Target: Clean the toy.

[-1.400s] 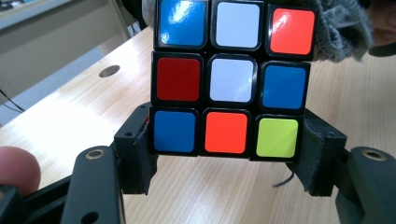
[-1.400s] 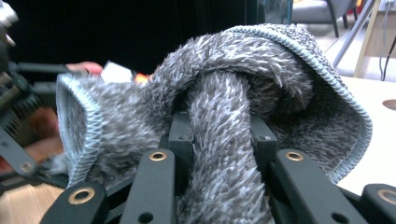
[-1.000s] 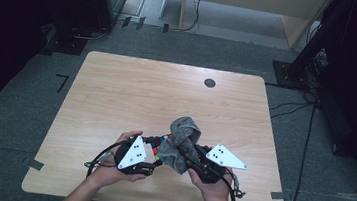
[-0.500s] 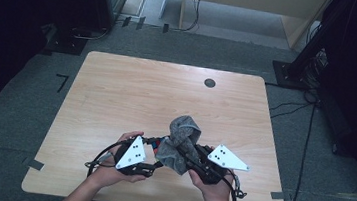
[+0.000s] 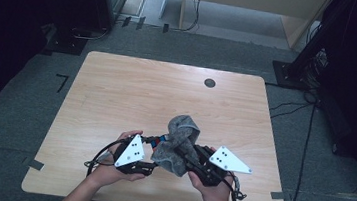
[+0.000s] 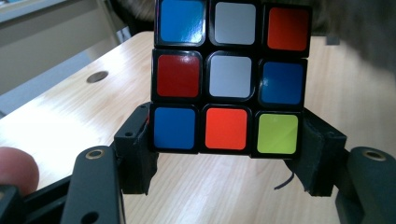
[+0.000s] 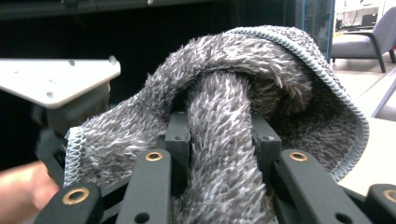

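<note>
A scrambled puzzle cube (image 6: 232,77) with blue, white, red, orange and yellow-green stickers is clamped at its bottom row by my left gripper (image 6: 229,151), just above the wooden table. My right gripper (image 7: 219,140) is shut on a bunched fold of a fluffy grey cloth (image 7: 243,79). In the high view both grippers meet near the table's front edge. There the cloth (image 5: 180,136) drapes over the cube (image 5: 162,140), between the left gripper (image 5: 154,145) and the right gripper (image 5: 188,157).
The wooden table (image 5: 132,90) has a round dark cable hole (image 5: 210,82) near its far edge. Dark equipment stands and cables lie on the floor around it. The left gripper's white plate (image 7: 56,79) is close by in the right gripper view.
</note>
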`<action>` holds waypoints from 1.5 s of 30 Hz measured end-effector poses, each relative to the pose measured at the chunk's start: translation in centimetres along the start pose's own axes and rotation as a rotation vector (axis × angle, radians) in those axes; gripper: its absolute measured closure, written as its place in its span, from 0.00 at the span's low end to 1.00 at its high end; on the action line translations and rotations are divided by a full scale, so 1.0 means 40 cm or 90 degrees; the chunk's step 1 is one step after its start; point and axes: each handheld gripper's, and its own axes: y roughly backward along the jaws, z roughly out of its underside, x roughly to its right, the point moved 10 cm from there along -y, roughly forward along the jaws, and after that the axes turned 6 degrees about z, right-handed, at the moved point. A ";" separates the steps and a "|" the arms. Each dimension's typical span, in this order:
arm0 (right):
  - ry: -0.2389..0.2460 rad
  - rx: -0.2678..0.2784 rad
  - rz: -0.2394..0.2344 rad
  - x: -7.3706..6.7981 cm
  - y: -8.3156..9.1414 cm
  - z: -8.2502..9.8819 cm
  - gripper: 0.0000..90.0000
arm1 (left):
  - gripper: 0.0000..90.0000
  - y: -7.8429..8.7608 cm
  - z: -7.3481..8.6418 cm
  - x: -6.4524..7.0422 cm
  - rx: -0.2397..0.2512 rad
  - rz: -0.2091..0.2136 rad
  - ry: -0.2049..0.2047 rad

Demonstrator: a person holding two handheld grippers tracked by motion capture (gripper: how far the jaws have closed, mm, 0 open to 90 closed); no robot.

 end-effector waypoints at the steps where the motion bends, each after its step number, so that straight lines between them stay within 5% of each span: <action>1: 0.015 -0.011 0.006 -0.002 -0.005 0.009 0.75 | 0.38 0.001 -0.002 0.001 -0.001 -0.002 -0.002; 3: 0.012 -0.012 0.020 0.011 -0.009 0.019 0.75 | 0.38 0.003 0.001 -0.006 -0.007 -0.010 -0.002; 5: 0.044 -0.044 0.090 0.051 -0.010 0.035 0.76 | 0.38 0.003 0.008 -0.017 -0.012 -0.019 0.010; 7: 0.067 -0.051 0.128 0.072 -0.003 0.036 0.76 | 0.38 -0.006 0.025 -0.028 -0.055 -0.036 0.012; 10: 0.121 -0.036 0.113 0.039 -0.003 0.018 0.76 | 0.38 -0.027 0.058 -0.040 -0.136 -0.082 0.008; 14: 0.224 -0.081 0.090 -0.025 -0.036 0.057 0.75 | 0.38 -0.051 0.066 -0.018 -0.185 -0.084 0.005; 20: 0.297 -0.122 0.075 -0.053 -0.056 0.113 0.76 | 0.38 -0.053 0.056 0.001 -0.198 -0.083 -0.013; 22: 0.332 -0.118 0.110 -0.029 -0.053 0.104 0.76 | 0.39 -0.052 0.057 -0.002 -0.198 -0.084 -0.012; 27: 0.279 -0.124 0.183 0.046 -0.037 0.088 0.76 | 0.38 -0.054 0.066 -0.008 -0.193 -0.078 -0.001; 29: 0.265 -0.103 0.154 0.024 -0.034 0.080 0.76 | 0.38 -0.053 0.064 -0.011 -0.189 -0.080 0.004; 31: 0.281 -0.078 0.104 -0.026 -0.037 0.073 0.75 | 0.38 -0.053 0.064 -0.009 -0.187 -0.079 0.000; 33: 0.305 -0.091 0.062 -0.070 -0.047 0.088 0.75 | 0.38 -0.051 0.058 -0.004 -0.177 -0.074 -0.005; 35: 0.334 -0.119 0.068 -0.074 -0.059 0.113 0.75 | 0.38 -0.046 0.049 -0.002 -0.165 -0.073 -0.010; 37: 0.296 -0.118 0.065 -0.052 -0.058 0.115 0.75 | 0.39 -0.044 0.051 -0.004 -0.175 -0.076 -0.017; 38: 0.280 -0.117 0.076 -0.036 -0.056 0.110 0.75 | 0.39 -0.044 0.055 -0.005 -0.180 -0.077 -0.020; 42: 0.249 -0.115 0.202 0.074 -0.025 0.073 0.75 | 0.38 -0.043 0.051 -0.007 -0.164 -0.067 -0.005; 43: 0.237 -0.103 0.210 0.083 -0.017 0.065 0.75 | 0.38 -0.042 0.048 -0.008 -0.157 -0.069 -0.001; 45: 0.219 -0.071 0.175 0.060 -0.011 0.049 0.75 | 0.38 -0.042 0.048 -0.008 -0.156 -0.067 -0.001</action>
